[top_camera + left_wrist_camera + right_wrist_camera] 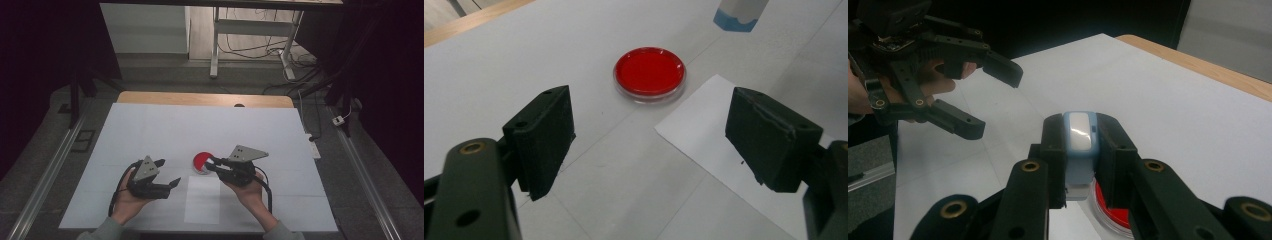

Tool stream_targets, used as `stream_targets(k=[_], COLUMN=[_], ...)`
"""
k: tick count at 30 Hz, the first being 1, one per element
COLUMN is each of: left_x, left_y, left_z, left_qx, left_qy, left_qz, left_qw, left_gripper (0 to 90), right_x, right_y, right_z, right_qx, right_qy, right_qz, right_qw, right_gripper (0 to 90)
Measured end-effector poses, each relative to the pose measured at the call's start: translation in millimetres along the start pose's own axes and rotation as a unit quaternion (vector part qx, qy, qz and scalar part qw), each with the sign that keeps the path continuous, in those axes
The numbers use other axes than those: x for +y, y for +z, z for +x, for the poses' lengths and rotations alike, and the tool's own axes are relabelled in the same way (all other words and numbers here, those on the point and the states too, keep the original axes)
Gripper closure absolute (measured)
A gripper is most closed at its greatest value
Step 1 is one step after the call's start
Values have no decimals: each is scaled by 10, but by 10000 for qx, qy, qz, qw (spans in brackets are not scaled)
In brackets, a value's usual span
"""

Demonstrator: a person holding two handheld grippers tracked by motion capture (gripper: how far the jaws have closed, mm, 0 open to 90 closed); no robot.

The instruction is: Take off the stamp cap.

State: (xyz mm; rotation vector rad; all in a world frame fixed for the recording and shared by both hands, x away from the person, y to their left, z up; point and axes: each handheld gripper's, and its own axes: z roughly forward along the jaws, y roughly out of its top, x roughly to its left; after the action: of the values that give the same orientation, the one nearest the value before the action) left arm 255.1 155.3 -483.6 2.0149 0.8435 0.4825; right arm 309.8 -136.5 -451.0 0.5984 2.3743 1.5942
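Hold the right gripper level and steady above the red dish; lower the blue-and-white tool gently so its tip meets the dish without tipping it. The jaws are closed tight on the tool. The left gripper stands wide open and holds nothing, short of the dish, beside the white sheet.

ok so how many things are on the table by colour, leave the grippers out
red: 1, the round dish
white: 1, the paper sheet
blue and white: 1, the small block held above the dish, not lying on the table
total: 3
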Motion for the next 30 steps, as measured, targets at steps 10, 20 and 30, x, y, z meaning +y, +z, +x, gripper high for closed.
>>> stream_targets(k=[10,20,30], left_x=[88,173,235], left_y=[129,236,322], left_z=[-92,-173,-247], left_qx=[-125,-216,-268], left_qy=[93,209,283], left_qz=[57,85,103], left_qw=[9999,9995,9992], left_gripper=[200,201,202], right_x=[-7,-12,-24], right_y=[29,61,107], right_z=[5,17,30], right_qx=[11,36,40], right_qy=[22,7,26], right_qz=[22,48,64], right_qw=[10000,10000,10000], right_gripper=[749,749,749])
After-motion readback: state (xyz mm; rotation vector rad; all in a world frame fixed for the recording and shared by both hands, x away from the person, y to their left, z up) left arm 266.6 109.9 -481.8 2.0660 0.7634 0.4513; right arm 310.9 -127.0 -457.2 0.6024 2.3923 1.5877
